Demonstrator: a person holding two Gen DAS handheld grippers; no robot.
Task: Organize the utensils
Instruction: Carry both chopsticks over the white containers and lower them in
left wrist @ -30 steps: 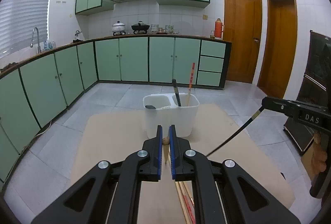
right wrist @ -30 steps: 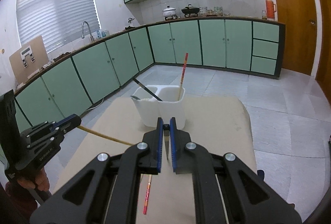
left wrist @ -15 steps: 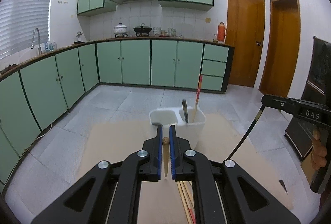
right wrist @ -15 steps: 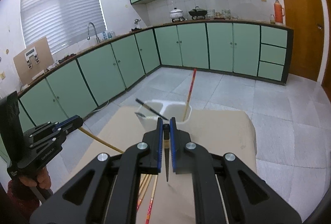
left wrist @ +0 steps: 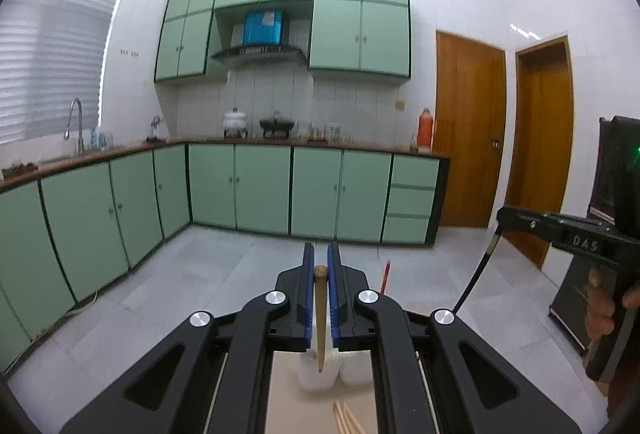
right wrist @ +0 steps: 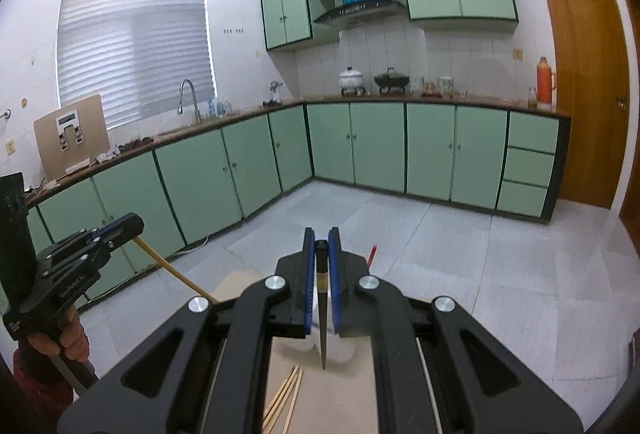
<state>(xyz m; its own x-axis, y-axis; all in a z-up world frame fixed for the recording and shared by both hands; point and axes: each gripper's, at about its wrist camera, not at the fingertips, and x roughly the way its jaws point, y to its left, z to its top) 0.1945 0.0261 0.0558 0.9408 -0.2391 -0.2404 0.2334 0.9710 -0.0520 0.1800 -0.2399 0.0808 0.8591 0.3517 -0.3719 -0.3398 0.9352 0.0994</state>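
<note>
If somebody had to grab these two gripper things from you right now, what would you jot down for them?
Left gripper: jaws shut on a wooden chopstick that hangs tip down.
Right gripper: jaws shut on a dark chopstick, also tip down.
White utensil holder stands on the table, mostly hidden behind the jaws; a red chopstick already stands in it.
More light chopsticks lie loose on the table, in front of the holder.
Done: at least one utensil is in the holder.
Left: drop both held chopsticks into the holder, then collect the loose ones.

Bright, soft-focus, fisheye-warped edges
</note>
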